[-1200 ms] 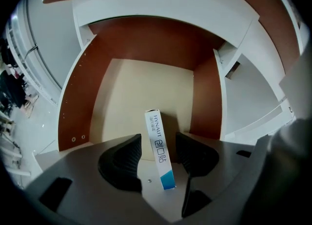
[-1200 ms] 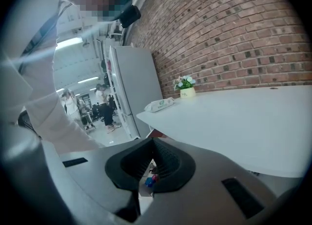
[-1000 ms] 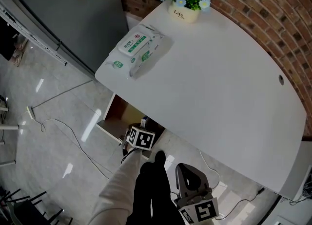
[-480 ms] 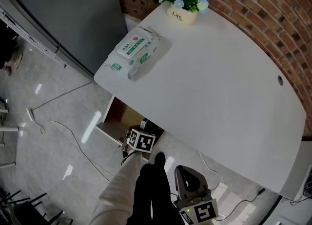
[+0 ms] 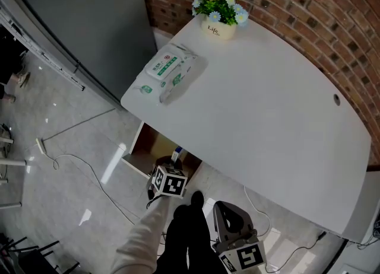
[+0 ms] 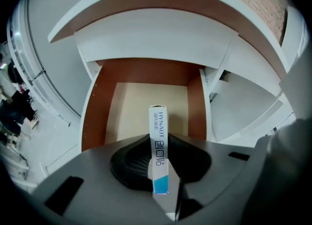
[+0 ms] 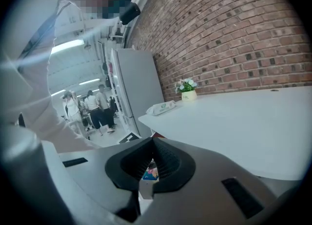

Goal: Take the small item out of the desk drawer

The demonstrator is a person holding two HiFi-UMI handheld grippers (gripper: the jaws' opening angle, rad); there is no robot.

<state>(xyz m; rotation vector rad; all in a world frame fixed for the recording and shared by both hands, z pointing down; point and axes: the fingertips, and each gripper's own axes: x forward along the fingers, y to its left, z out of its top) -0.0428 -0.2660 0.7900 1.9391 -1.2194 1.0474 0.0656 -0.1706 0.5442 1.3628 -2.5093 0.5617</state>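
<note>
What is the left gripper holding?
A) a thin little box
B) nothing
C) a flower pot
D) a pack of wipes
A: the left gripper, whose jaws have just been closing, clamps a thin box above the drawer.

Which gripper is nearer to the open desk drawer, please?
Left. The left gripper hangs at the drawer's front edge, jaws shut on the small box; the right gripper sits farther back, beside the person's leg.
</note>
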